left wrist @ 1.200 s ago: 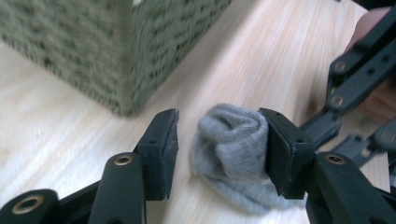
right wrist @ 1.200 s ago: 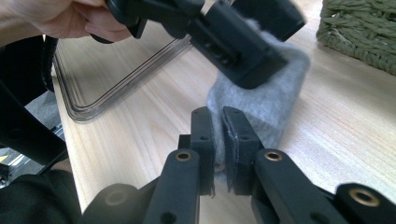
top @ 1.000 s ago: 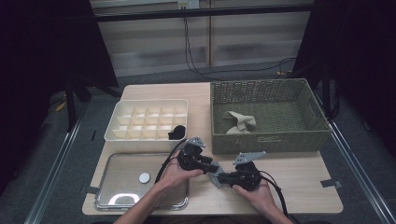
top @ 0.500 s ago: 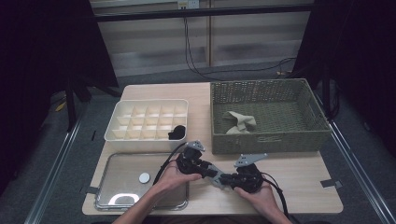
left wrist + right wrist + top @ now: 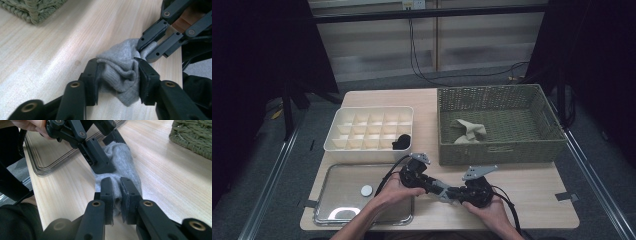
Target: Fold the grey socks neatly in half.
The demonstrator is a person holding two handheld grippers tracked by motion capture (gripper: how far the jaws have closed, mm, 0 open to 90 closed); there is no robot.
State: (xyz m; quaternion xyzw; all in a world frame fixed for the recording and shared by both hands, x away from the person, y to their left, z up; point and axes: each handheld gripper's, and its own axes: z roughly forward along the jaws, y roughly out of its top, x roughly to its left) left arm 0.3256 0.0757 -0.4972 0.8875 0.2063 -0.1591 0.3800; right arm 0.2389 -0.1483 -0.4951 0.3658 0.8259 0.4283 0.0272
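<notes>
Grey sock (image 5: 120, 75) held between both claws near the front edge of the counter (image 5: 532, 185), just right of the metal tray (image 5: 342, 175). The left claw (image 5: 117, 75) has just been closing; its jaws now bunch the sock's middle, where a second ago they stood wider. The right claw (image 5: 116, 195) pinches one end almost fully closed. With both grips set, the sock appears ready for folding or rolling. Pale wood counter also carries a compartment box (image 5: 369, 127) and a wicker basket (image 5: 497, 145) holding a beige cloth (image 5: 469, 131); dark surroundings, cables on the floor.
</notes>
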